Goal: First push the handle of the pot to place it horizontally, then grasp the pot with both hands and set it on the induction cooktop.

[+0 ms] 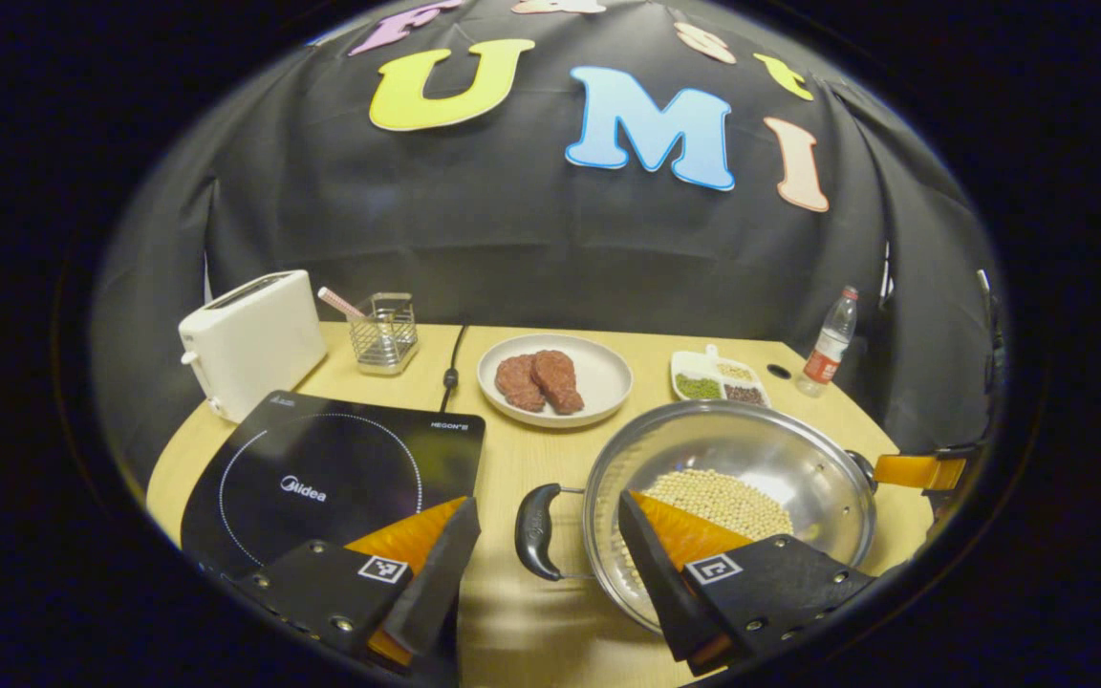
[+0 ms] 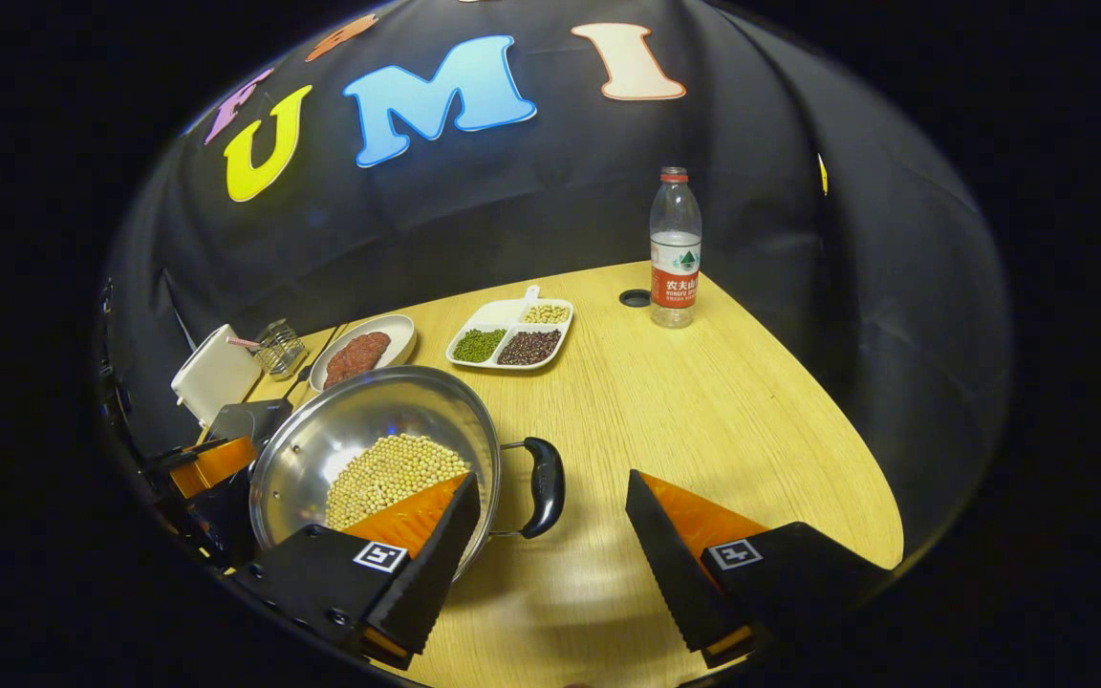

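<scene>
A steel pot [image 1: 770, 449] with soybeans in it sits on the wooden table [image 1: 531, 459], to the right of the black induction cooktop [image 1: 340, 473]. Its black side handle [image 1: 536, 530] lies between the fingers of my left gripper [image 1: 548, 505], which stands open just above it. In the right gripper view, the pot [image 2: 369, 420] has its other black handle [image 2: 546, 487] between the spread fingers of my open right gripper [image 2: 550, 478]. Each gripper also appears across the pot from the other: the right gripper [image 1: 923, 470] and the left gripper [image 2: 211, 463].
Along the back of the table stand a white toaster [image 1: 249, 339], a wire holder [image 1: 384, 330], a plate of meat [image 1: 555, 379], a divided dish of beans [image 1: 718, 379] and a water bottle [image 1: 828, 344]. The cooktop's cord [image 1: 452, 368] runs toward the wall.
</scene>
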